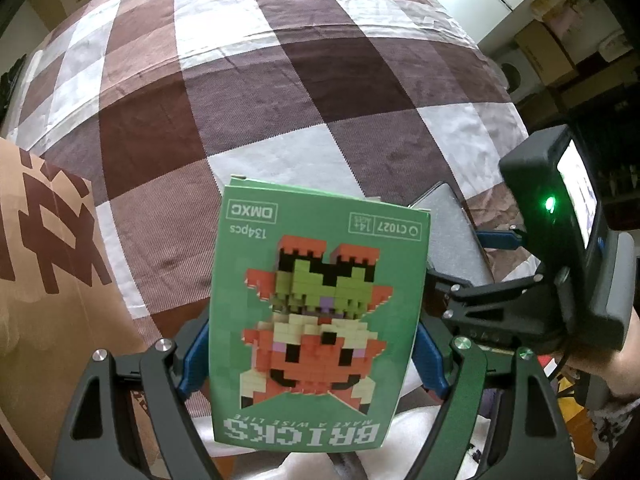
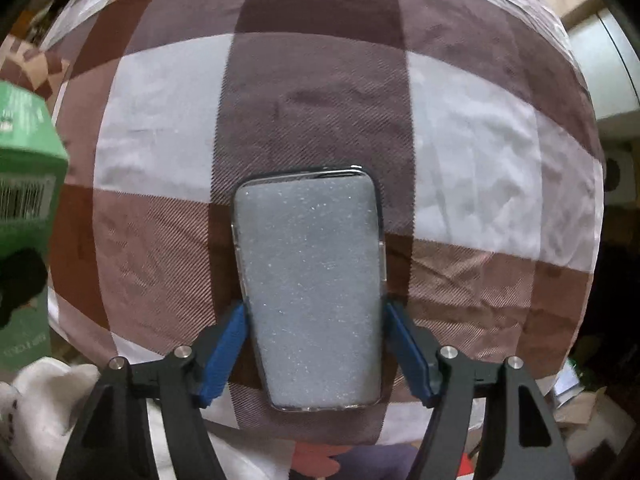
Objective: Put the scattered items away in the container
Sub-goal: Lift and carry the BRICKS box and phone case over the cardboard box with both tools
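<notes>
left gripper (image 1: 314, 354): clamps green box (image 1: 320, 320)
right gripper (image 2: 314, 344): pads flank phone (image 2: 312, 292), grip uncertain
tip: squeeze phone squarely before lifting

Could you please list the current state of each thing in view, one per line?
green BRICKS box: closed, held upright between the left gripper's fingers.
left gripper: shut on the box.
grey phone-shaped slab: between the right gripper's blue fingers, above the checked cloth.
right gripper: pads against the slab's sides.
cardboard container: at left, contents hidden.
</notes>
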